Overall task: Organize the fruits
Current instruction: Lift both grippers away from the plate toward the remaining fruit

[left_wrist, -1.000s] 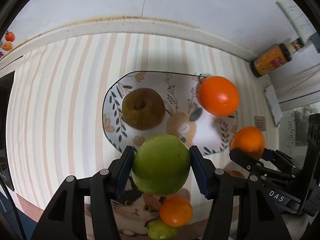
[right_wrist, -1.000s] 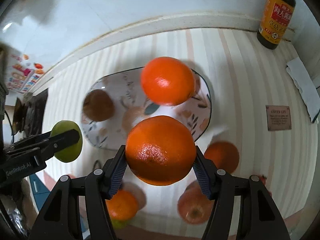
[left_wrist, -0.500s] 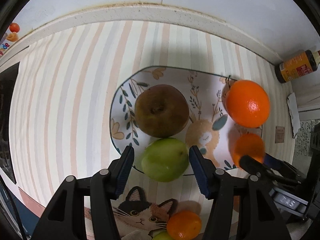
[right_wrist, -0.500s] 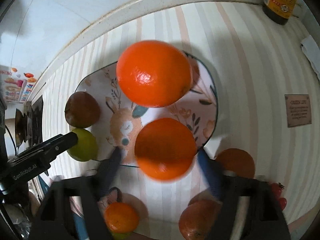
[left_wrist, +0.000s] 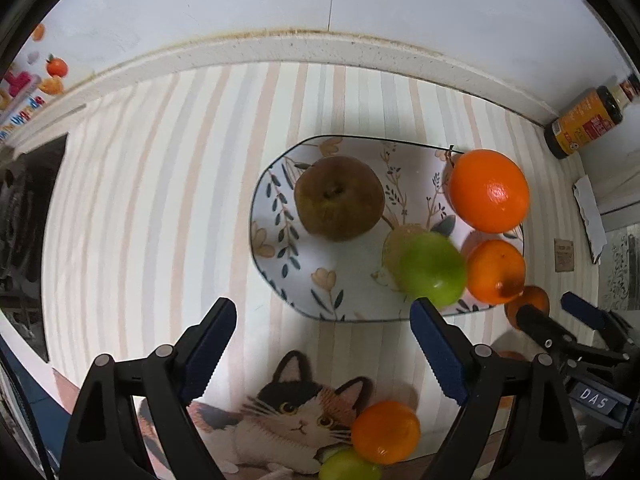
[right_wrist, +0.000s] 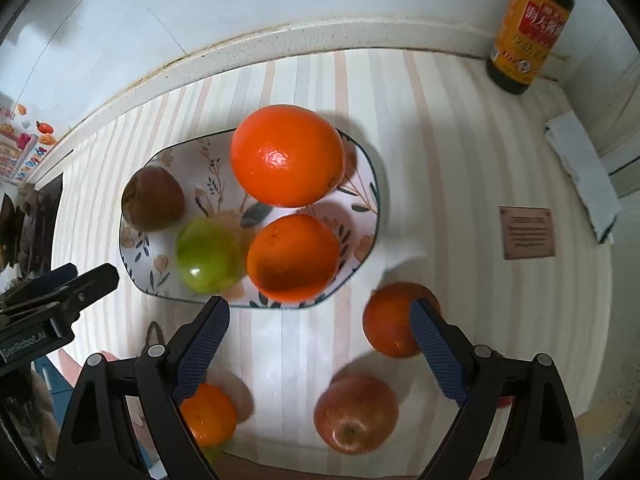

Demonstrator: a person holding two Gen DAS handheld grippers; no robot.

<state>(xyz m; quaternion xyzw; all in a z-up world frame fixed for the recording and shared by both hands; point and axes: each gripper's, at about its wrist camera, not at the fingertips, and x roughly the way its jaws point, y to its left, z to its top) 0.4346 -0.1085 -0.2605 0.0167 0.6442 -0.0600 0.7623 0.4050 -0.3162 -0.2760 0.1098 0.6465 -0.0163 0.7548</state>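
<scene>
Fruits lie partly on the floral plate (right_wrist: 370,216) and partly loose on the striped worktop (right_wrist: 460,184). Nearest, in the right wrist view, the right tool (right_wrist: 320,344) stands wide open with nothing between its blue pads; a small orange (right_wrist: 210,416) lies at 7 o'clock under its left finger, a red apple (right_wrist: 356,412) at 6 o'clock, and a darker orange (right_wrist: 394,318) at 4 o'clock, partly behind the right finger. The left tool (left_wrist: 324,350) is likewise spread wide and empty, over a cat-print mat (left_wrist: 288,412) that carries a small orange and a green fruit (left_wrist: 348,466) at the lower edge of the left wrist view.

Farther out sits the plate. On it a green apple (right_wrist: 208,256) (slightly blurred) lies at its 7 o'clock, just beside a mid-sized orange (right_wrist: 294,256) at 6 o'clock. A brown pear (right_wrist: 154,198) rests at the plate's 10 o'clock, and a large orange (right_wrist: 288,156) at 12 o'clock, against the far rim.

Beyond, a sauce bottle (right_wrist: 528,24) stands at 1 o'clock by the wall, and a small brown card (right_wrist: 528,232) lies at 3 o'clock.
</scene>
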